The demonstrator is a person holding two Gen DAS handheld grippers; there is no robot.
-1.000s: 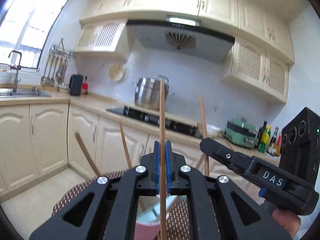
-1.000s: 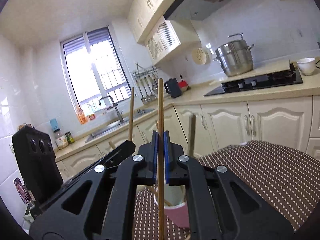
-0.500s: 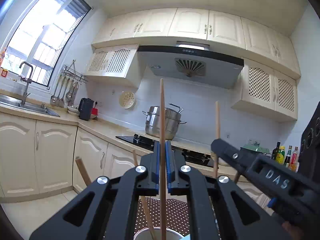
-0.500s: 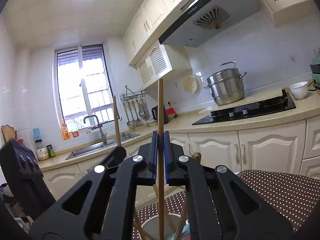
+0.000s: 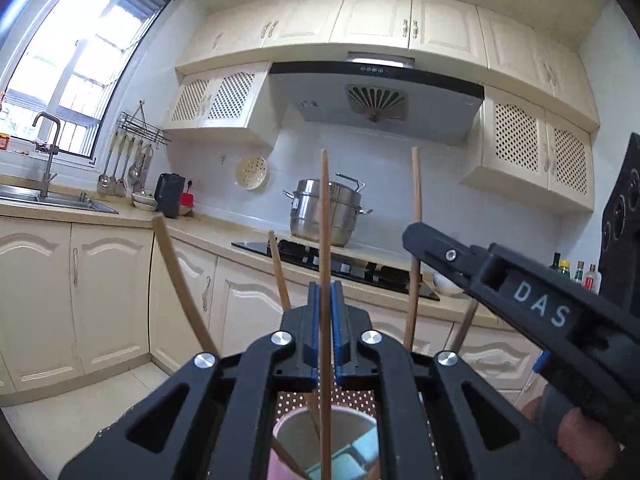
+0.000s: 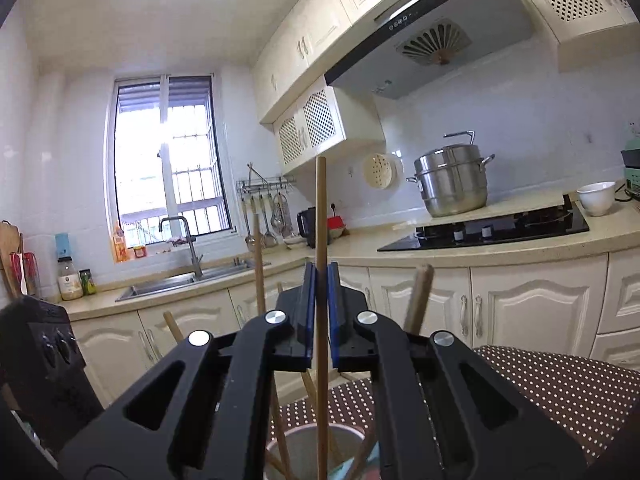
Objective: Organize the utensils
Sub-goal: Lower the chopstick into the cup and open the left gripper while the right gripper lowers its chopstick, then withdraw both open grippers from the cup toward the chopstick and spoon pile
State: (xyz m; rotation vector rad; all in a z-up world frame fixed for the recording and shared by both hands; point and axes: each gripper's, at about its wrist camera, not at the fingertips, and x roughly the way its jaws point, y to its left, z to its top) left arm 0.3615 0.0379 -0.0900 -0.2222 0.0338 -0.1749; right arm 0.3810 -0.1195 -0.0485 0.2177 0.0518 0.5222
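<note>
Left wrist view: the left tongs (image 5: 326, 322) are pinched on a wooden chopstick (image 5: 325, 240), held upright between the blue pads. Its lower end reaches down into the pink cup (image 5: 308, 440) directly below the tongs. More wooden sticks (image 5: 178, 280) lean out of the same cup, tilted left and right. The cup stands on a brown dotted cloth (image 5: 360, 398). The right tongs (image 5: 416, 236) enter from the right edge, clamped on a second chopstick (image 5: 416, 184) that stands near-vertical just right of the first; a hand (image 5: 580, 436) shows at lower right.

Right wrist view: the right tongs (image 6: 320, 304) are pressed onto an upright chopstick (image 6: 321, 216), lower end inside the cup (image 6: 296, 440). Several sticks (image 6: 418, 296) splay from the rim. The other gripper's black body (image 6: 44, 360) sits at far left. Dotted cloth (image 6: 560, 384) covers the worktop on the right.
</note>
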